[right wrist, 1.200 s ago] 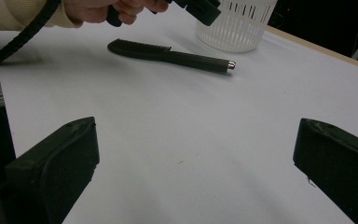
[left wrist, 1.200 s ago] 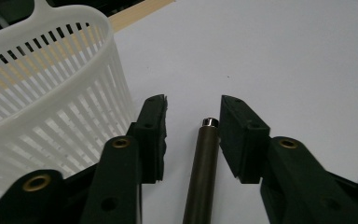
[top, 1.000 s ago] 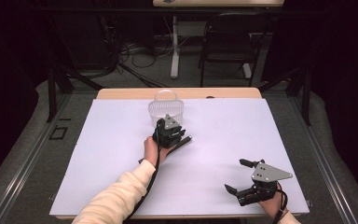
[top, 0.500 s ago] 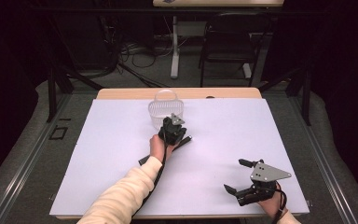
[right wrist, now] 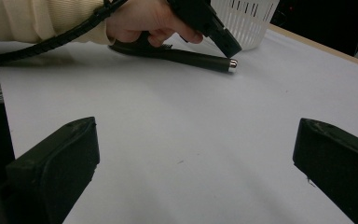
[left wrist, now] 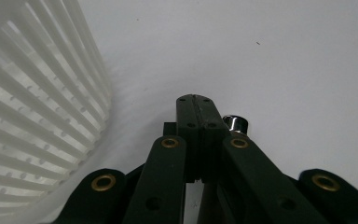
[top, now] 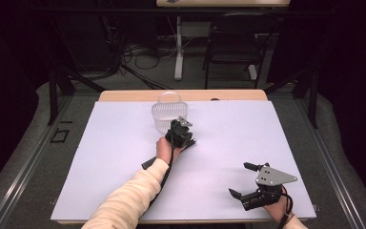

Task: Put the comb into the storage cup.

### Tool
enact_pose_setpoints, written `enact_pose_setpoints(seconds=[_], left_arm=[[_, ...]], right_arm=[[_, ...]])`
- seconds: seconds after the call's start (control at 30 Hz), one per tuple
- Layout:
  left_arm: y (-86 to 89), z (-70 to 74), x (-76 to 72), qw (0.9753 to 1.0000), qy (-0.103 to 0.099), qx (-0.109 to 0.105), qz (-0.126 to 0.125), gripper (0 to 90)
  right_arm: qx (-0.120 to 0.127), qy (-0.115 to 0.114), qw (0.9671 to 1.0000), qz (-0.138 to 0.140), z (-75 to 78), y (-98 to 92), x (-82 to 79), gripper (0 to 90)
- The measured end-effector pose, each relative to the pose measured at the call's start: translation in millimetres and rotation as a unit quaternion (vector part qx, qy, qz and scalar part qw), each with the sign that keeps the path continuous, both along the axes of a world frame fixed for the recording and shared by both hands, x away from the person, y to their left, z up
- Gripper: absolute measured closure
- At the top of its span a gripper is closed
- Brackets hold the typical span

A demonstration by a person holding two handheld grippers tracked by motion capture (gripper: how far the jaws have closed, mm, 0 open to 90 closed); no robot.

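A white slatted basket (top: 167,110) stands at the far middle of the white table (top: 100,162). Just in front of it my left gripper (top: 183,134) points down at the table, jaws shut with nothing between them (left wrist: 196,100). The basket wall (left wrist: 37,116) rises close on its left. A black rod-shaped tool with a silver end (right wrist: 231,64) lies flat on the table under the left hand (right wrist: 144,21). The silver end (left wrist: 235,123) sits right beside the shut jaws. My right gripper (top: 238,179) rests near the front right edge, open and empty (right wrist: 196,154).
The left gripper's cable (right wrist: 51,39) trails back along the sleeved forearm (top: 128,200). Bare table stretches between the two grippers and to the left. Beyond the table's far edge are a chair (top: 231,43), a desk leg and floor cables.
The left gripper has edged slightly right and closer to the basket, over the black tool. The right gripper has stayed almost in place.
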State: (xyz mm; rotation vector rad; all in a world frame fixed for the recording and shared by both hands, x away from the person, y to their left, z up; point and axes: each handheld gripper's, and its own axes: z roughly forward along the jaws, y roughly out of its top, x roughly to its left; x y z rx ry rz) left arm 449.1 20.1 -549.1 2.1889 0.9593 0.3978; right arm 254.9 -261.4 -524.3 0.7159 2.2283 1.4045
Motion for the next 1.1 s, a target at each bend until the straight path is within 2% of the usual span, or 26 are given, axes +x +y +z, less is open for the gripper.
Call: enact_pose_setpoints(seconds=[0.23, 0.43, 0.77, 1.1], left_arm=[[-3.8, -0.6, -1.4, 0.9999, 0.007, 0.005, -0.014, 90.0], [-7.4, -1.4, -4.2, 0.9996, 0.013, 0.000, -0.025, 90.0], [-13.3, -3.0, -14.4, 0.9980, 0.031, 0.004, -0.055, 90.0], [-9.8, -3.9, -20.4, 0.9975, 0.037, -0.001, -0.060, 90.0]], right_arm=[[0.000, 0.000, 1.0000, 0.000, 0.1, 0.0, -0.1, 0.0], [-0.001, -0.002, 1.0000, 0.000, 0.2, -0.2, -0.1, 0.0], [-0.001, -0.002, 1.0000, -0.001, 0.4, -0.2, -0.3, 0.1], [-0.001, -0.001, 1.0000, -0.003, 0.5, -0.3, -0.1, 0.2]])
